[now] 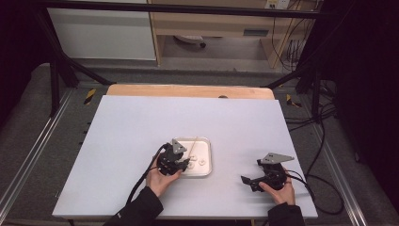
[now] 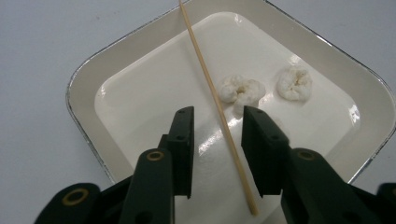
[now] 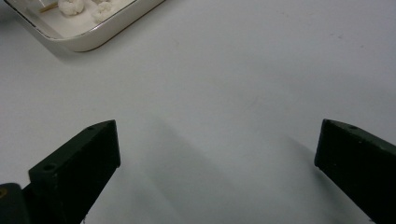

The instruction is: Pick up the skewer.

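Observation:
A white rounded tray (image 1: 209, 157) sits on the table near the middle front. In it lie a thin wooden skewer (image 2: 210, 84) and two white, lumpy dough-like pieces (image 2: 242, 91) (image 2: 294, 84). My left gripper (image 2: 218, 113) hangs low over the tray, its jaws on either side of the skewer with a gap on both sides. From above, the left gripper (image 1: 186, 164) is at the tray's left edge. My right gripper (image 1: 251, 171) rests at the table's front right, jaws wide apart (image 3: 217, 128) with nothing between them, pointing toward the tray (image 3: 93, 42).
The pale grey tabletop (image 1: 141, 127) spreads around the tray. A wooden strip (image 1: 188, 90) runs along its far edge. Black frame bars and cables (image 1: 320, 141) stand beyond the right side. The person's hands and dark sleeves come in from the bottom.

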`<state>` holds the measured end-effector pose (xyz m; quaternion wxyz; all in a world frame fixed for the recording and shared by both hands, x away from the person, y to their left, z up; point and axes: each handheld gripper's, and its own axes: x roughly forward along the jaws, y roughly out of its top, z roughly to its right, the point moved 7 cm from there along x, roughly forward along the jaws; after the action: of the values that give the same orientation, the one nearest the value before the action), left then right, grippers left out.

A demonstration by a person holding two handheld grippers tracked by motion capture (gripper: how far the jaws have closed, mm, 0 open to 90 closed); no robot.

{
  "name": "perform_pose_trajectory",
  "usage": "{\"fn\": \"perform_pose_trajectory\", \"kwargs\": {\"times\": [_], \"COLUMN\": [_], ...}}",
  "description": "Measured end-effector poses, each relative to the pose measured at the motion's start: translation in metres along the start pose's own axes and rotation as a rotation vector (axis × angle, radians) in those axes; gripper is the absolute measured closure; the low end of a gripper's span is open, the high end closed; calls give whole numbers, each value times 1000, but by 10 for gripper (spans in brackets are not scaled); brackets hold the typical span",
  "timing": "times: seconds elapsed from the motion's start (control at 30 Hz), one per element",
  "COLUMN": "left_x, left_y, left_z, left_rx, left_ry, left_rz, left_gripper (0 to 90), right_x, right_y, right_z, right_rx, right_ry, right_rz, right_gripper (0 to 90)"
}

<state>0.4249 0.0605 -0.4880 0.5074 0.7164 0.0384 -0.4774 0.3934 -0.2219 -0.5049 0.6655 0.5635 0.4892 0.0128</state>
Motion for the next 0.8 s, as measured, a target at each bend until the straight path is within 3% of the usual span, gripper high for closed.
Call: {"fn": "perform_pose_trajectory", "kwargs": {"times": [0.33,0.8], "left_x": [4,6], "left_y": [-2,-5], "left_z": [6,8], "left_rx": [-12,-55], "left_ry": [-2,30], "left_rz": [-8,18], "left_gripper": [797,856], "right_x": [0,0], "right_y": [0,0], "right_z": [0,0], "right_rx": [2,1], "right_ry": [1,2], "right_rz": [-1,-3], "right_gripper": [7,7]}}
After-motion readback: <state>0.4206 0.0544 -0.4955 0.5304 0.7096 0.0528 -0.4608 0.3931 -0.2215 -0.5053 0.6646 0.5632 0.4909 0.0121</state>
